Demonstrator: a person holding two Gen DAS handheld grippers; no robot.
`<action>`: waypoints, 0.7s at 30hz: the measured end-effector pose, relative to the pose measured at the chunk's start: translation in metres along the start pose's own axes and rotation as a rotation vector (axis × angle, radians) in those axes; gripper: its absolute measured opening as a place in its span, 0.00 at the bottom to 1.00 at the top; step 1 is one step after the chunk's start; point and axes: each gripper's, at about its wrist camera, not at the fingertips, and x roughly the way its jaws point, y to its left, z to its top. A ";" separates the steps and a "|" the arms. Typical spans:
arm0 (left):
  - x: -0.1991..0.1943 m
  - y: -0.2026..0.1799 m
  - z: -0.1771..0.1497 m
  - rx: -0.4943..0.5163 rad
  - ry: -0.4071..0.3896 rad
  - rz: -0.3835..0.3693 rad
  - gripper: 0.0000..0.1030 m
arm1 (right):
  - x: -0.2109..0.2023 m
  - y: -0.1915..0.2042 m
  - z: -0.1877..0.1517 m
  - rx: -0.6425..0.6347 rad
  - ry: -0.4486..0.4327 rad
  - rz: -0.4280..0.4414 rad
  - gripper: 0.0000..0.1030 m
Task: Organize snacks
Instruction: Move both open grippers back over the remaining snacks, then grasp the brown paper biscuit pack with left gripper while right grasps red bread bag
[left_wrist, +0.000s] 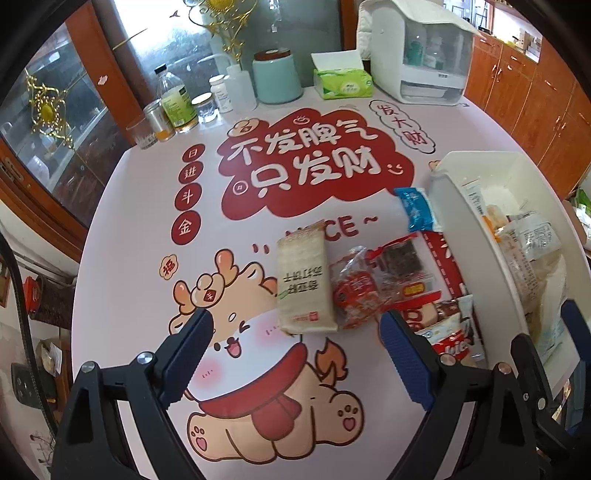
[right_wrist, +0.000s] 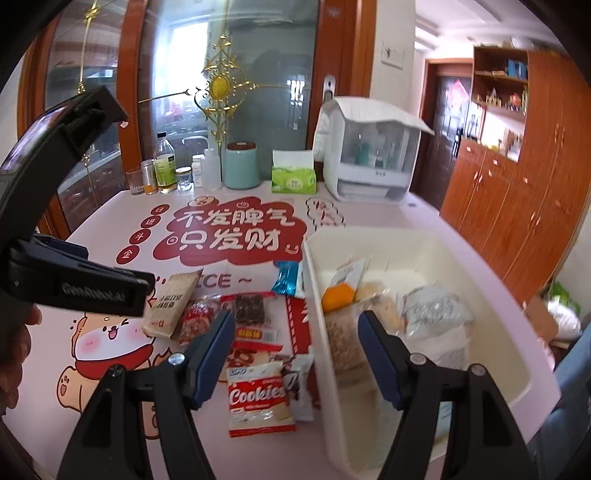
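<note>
Cartoon-printed table (right_wrist: 258, 454): white bin (right_wrist: 491, 373) (partly filled) holds several packets; cookies bag (right_wrist: 258, 398), beige cracker pack (left_wrist: 304, 284) and others remain outside. Left tool (left_wrist: 295, 354), right tool (right_wrist: 295, 354): jaws wide, empty.

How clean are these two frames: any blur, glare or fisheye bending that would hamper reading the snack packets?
Left wrist view: strong fisheye bending, black corners, table edge bowed; beige packet print fairly sharp. Right wrist view: same bending; window glare on the glass door; bin contents smeared, while the Cookies packet stays readable.
</note>
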 end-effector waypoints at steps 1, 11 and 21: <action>0.004 0.003 -0.001 -0.003 0.006 -0.003 0.88 | 0.002 0.001 -0.003 0.010 0.003 0.002 0.68; 0.042 0.024 -0.007 0.012 0.069 -0.035 0.88 | 0.019 0.017 -0.024 0.051 0.044 0.073 0.68; 0.093 0.033 0.016 0.039 0.173 -0.158 0.88 | 0.065 0.066 -0.023 -0.095 0.075 0.064 0.67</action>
